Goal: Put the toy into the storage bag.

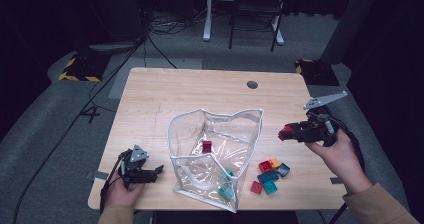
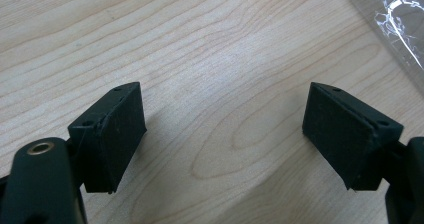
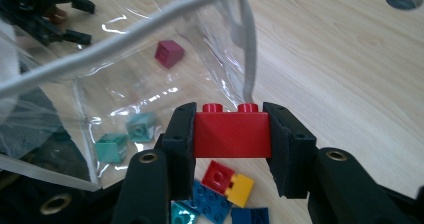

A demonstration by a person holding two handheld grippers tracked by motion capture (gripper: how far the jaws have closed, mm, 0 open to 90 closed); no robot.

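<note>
Wooden table under dim studio light

A light wooden table with a round cable hole stands on grey floor; black cables trail past a white desk frame.

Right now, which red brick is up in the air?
The red brick clamped in the right gripper. The other red ones lie on the table or in the clear bag.

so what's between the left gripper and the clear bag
Only bare wooden table lies between the left gripper and the clear bag, as the high view shows.
</note>
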